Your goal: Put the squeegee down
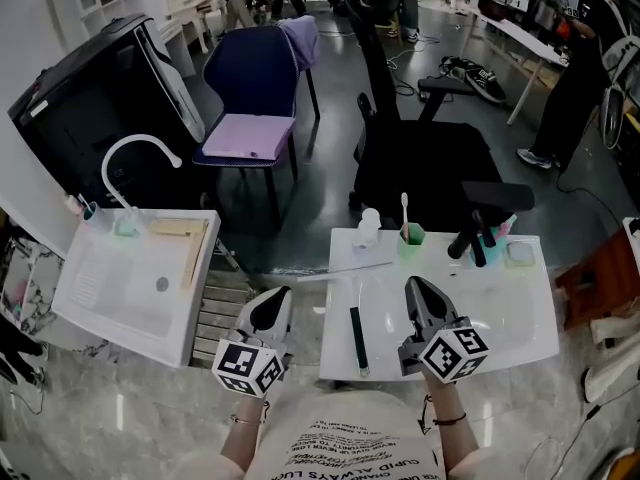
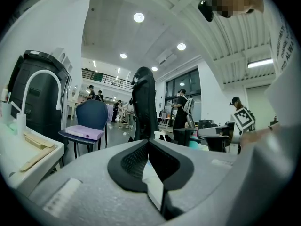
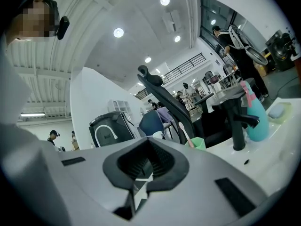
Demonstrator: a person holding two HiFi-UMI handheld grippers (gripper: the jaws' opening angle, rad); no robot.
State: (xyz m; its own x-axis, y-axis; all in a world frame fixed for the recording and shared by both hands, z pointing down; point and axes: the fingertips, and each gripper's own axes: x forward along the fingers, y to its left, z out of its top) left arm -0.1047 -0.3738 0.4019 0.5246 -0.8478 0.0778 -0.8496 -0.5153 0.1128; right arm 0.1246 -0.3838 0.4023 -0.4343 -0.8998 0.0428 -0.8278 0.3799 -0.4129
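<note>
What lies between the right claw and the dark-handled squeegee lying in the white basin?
Nothing: the head view shows only bare white basin between the right claw and the dark-handled squeegee.

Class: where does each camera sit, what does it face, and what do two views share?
Head view: on the head, steeply down at the right sink; left gripper, right gripper, forearms show.
Left gripper view: on that gripper, level toward the blue chair; its fingers show.
Right gripper view: likewise, toward the black faucet; fingers show.
Head and right gripper views share that faucet.
</note>
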